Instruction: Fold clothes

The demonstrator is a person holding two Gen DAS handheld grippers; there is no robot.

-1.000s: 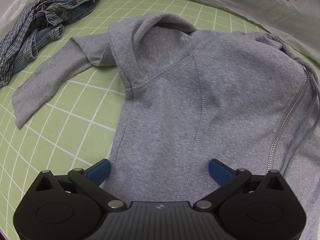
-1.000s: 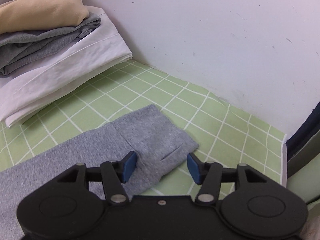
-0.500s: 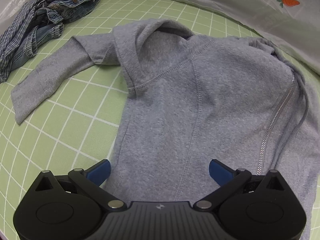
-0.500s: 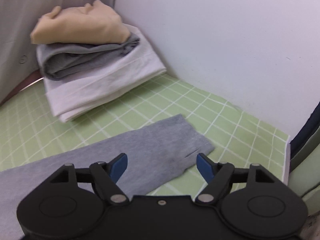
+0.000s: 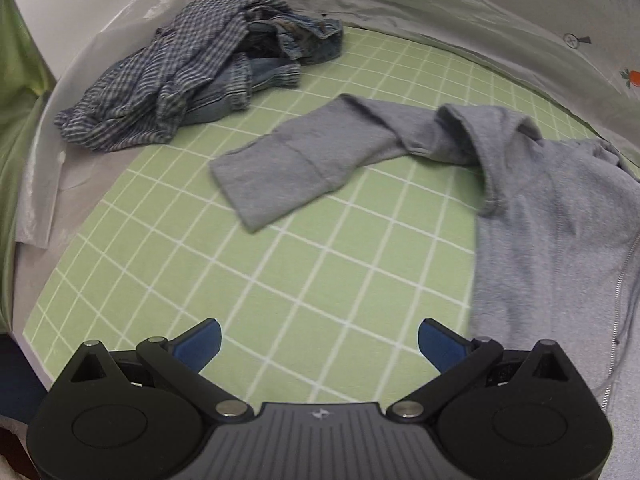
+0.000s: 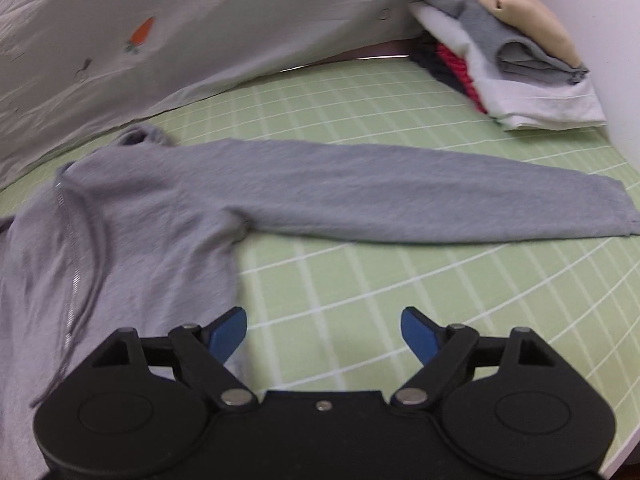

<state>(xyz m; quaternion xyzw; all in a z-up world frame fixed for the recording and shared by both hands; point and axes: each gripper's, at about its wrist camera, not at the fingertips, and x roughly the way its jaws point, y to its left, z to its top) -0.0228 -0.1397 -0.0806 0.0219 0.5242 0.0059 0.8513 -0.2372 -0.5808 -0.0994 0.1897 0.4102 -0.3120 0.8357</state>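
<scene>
A grey zip hoodie (image 5: 560, 216) lies spread on the green checked mat (image 5: 280, 272). Its one sleeve (image 5: 288, 164) bends out to the left in the left wrist view. The other sleeve (image 6: 400, 200) stretches straight to the right in the right wrist view, where the hoodie body (image 6: 120, 232) fills the left side. My left gripper (image 5: 319, 346) is open over bare mat, just left of the hoodie's edge. The right gripper (image 6: 323, 334) also stands open, empty, above the mat below that long sleeve, its left finger (image 6: 228, 332) at the body's edge.
A crumpled pile of checked shirt and denim (image 5: 192, 68) lies at the mat's far left corner. A stack of folded clothes (image 6: 508, 56) sits at the far right by the white wall. A pale sheet with a carrot print (image 6: 140, 36) hangs along the back.
Both grippers have pulled back and swung outward. The left one moved off the hoodie body to its left side. The right one left the sleeve cuff and opened wider, now facing the whole sleeve.
</scene>
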